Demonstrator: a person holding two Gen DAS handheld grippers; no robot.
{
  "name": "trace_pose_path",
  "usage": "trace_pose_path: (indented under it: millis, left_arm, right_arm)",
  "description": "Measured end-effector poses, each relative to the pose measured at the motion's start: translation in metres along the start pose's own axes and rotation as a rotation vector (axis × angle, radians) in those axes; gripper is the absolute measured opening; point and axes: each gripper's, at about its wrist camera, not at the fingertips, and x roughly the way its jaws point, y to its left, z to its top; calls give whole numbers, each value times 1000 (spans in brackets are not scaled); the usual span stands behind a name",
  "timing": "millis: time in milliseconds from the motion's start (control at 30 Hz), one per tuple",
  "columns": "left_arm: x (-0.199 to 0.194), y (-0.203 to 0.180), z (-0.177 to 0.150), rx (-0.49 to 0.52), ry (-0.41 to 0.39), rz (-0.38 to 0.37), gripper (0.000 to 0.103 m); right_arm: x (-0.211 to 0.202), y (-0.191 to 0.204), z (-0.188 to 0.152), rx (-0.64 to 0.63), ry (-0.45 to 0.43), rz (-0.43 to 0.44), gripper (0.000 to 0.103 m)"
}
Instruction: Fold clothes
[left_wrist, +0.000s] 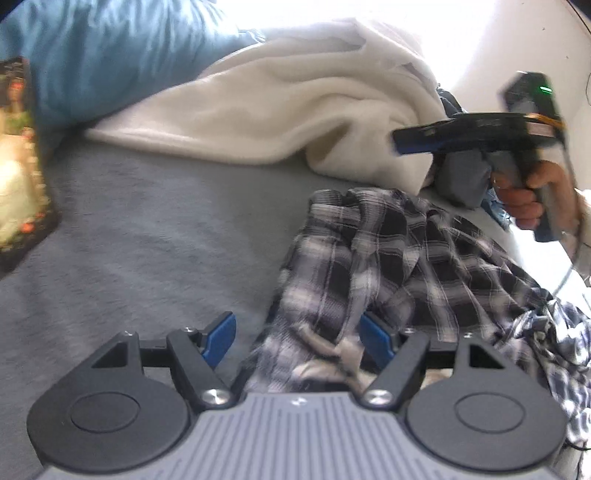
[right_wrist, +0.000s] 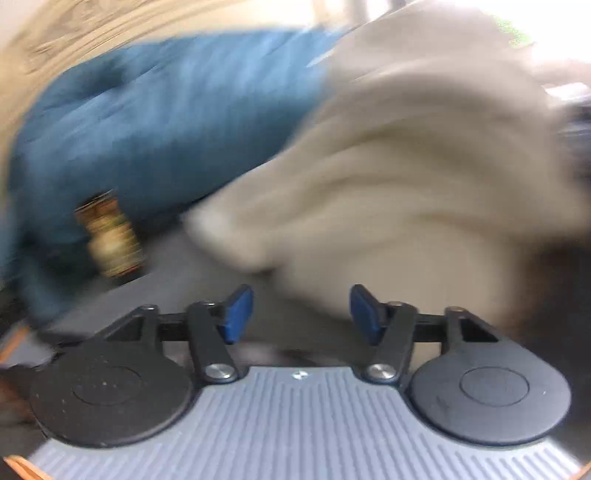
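We see a bed with a grey-blue cover (left_wrist: 147, 229), a blue pillow (left_wrist: 110, 55) at its head and a cream blanket (left_wrist: 295, 118) bunched beside it. Strong daylight washes out the white wall (left_wrist: 517, 44) behind.

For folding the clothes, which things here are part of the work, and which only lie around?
Part of the work:
- plaid shirt, crumpled on the grey blanket
- left gripper, open around the shirt
- right gripper, open, empty

Lying around:
- cream blanket
- blue pillow
- picture book
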Motion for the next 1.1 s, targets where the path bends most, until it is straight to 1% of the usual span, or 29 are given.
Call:
trace_pose_path:
  millis: [33, 67, 167, 200, 233, 300, 367, 400, 433, 467, 500, 567, 600, 667, 700, 733, 767, 800, 833, 933, 967, 1000, 1033, 1067, 1100]
  left_arm:
    - [-6, 3, -2, 1, 14, 1, 74]
    - [-11, 6, -5, 4, 29, 6, 74]
    - [-18, 14, -15, 6, 93, 27, 74]
    - [-16, 16, -17, 1, 112, 30, 75]
    - [-14, 18, -19, -6, 122, 33, 75]
    - [-10, 21, -22, -19, 142, 37, 75]
    - [-6, 22, -25, -27, 156, 39, 75]
    - [-6, 22, -24, -24, 156, 36, 75]
    - [-5, 21, -25, -20, 158, 33, 74]
    - [-6, 21, -26, -15, 162, 27, 74]
    - [-7, 21, -28, -6, 174, 22, 74]
    - [-7, 18, -30, 21, 201, 20, 74]
    - [-7, 17, -30, 39, 210, 26, 73]
    - [-8, 16, -30, 65, 225, 37, 70]
    - [-9, 17, -30, 60, 228, 40, 67]
    - [-10, 19, -29, 53, 229, 43, 65]
    - [-10, 20, -29, 44, 228, 45, 63]
    - [-11, 22, -29, 36, 227, 46, 61]
    - [-12, 24, -29, 27, 227, 48, 60]
    - [-14, 28, -29, 5, 221, 55, 54]
    - [-15, 28, -30, 6, 215, 63, 49]
    - [-17, 28, -30, 2, 208, 68, 38]
    - [-19, 28, -31, -7, 199, 72, 35]
    - [-22, 28, -31, -19, 187, 76, 29]
    - [-27, 28, -30, -28, 174, 76, 20]
  right_arm:
    - [19, 5, 5, -12, 51, 69, 65]
    - [38, 7, 6, -26, 104, 114, 66]
    - [88, 13, 4, -56, 266, 138, 67]
    - [95, 13, -3, -50, 296, 125, 67]
    - [93, 11, -11, -43, 304, 114, 66]
    - [86, 9, -22, -9, 284, 118, 64]
    - [81, 9, -26, 39, 275, 122, 53]
    - [80, 11, -27, 50, 273, 121, 50]
    - [80, 15, -28, 43, 275, 117, 40]
    - [80, 20, -28, 36, 279, 116, 26]
    - [79, 26, -28, 24, 283, 117, 24]
    - [83, 46, -30, -53, 271, 85, 20]
    - [80, 53, -29, -89, 253, 78, 18]
    - [66, 61, -24, -126, 185, 94, 15]
    - [57, 62, -23, -141, 140, 109, 15]
    - [45, 61, -22, -144, 74, 142, 14]
    - [41, 64, -19, -144, 17, 171, 14]
    - [38, 67, -17, -153, -22, 183, 14]
    - [43, 69, -18, -162, -39, 174, 14]
    - [60, 64, -24, -123, -36, 139, 14]
    - [66, 62, -27, -110, -36, 127, 14]
    - [72, 61, -29, -97, -35, 115, 14]
    - [78, 59, -31, -84, -34, 104, 13]
    - [83, 57, -34, -71, -33, 92, 13]
    - [89, 55, -36, -58, -33, 80, 13]
